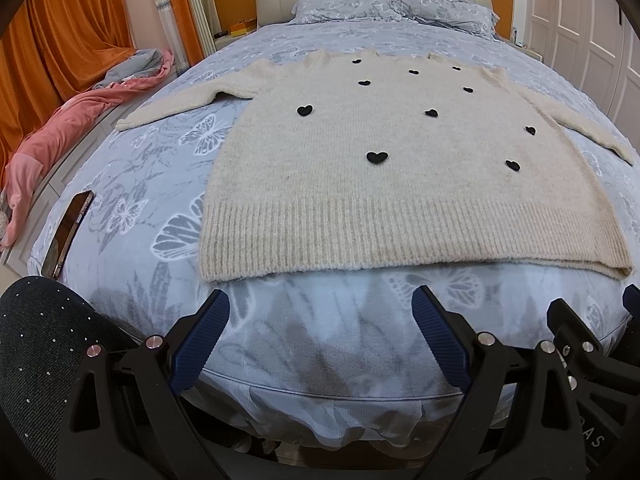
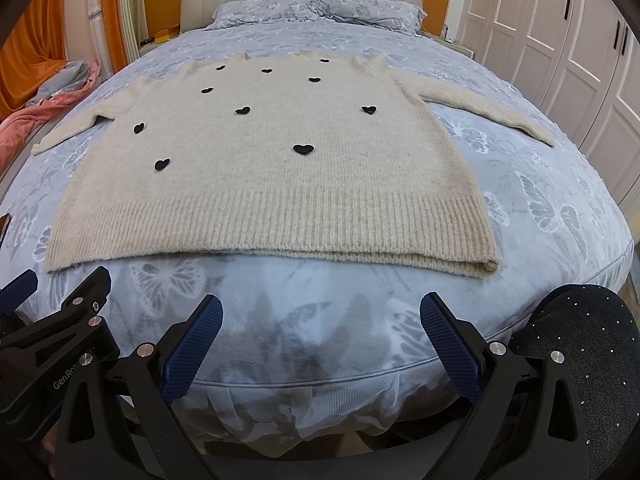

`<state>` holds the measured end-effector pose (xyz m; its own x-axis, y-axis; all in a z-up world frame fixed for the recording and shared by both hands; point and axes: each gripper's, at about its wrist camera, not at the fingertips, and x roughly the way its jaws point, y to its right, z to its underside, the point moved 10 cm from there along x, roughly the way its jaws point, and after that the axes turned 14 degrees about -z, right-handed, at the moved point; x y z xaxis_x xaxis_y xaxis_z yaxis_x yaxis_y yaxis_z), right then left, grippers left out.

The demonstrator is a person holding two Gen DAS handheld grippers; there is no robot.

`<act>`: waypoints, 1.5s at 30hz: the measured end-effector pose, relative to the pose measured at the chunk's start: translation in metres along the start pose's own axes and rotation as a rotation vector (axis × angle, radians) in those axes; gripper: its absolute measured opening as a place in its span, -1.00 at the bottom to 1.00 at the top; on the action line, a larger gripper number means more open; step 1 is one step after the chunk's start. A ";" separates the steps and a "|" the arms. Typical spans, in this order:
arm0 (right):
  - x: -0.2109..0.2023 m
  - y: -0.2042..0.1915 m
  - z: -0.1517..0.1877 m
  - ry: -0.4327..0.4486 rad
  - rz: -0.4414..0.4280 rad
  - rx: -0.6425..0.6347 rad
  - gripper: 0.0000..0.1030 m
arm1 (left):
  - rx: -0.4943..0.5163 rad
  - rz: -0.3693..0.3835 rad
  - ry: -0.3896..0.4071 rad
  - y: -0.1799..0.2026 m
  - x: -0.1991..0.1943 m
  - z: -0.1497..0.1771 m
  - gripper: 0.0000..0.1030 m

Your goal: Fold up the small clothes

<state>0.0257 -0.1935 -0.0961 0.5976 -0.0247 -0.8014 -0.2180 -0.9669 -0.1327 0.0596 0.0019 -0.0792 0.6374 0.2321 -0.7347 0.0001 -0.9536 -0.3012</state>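
A cream knitted sweater [image 1: 384, 184] with small black hearts lies flat on the bed, both sleeves spread out, ribbed hem toward me. It also shows in the right wrist view [image 2: 272, 184]. My left gripper [image 1: 320, 304] is open and empty, just short of the hem, over the bed's foot edge. My right gripper [image 2: 320, 308] is open and empty, also short of the hem. The two grippers sit side by side; the right gripper's body shows at the right edge of the left wrist view, the left gripper's body at the left edge of the right wrist view.
The bed [image 1: 304, 336] has a blue butterfly-print cover with pillows [image 1: 440, 8] at the head. A phone [image 1: 68, 236] lies on the bed left of the sweater. Pink and grey bedding [image 1: 60, 128] lies on a ledge to the left. White wardrobe doors [image 2: 560, 40] stand on the right.
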 end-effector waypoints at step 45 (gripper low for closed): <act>0.001 -0.001 0.000 0.001 -0.002 0.002 0.90 | -0.002 0.000 0.002 0.003 -0.002 -0.004 0.75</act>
<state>0.0262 -0.1927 -0.0973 0.5991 -0.0229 -0.8004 -0.2183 -0.9664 -0.1357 0.0609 -0.0025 -0.0765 0.6386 0.2315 -0.7339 0.0010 -0.9539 -0.3000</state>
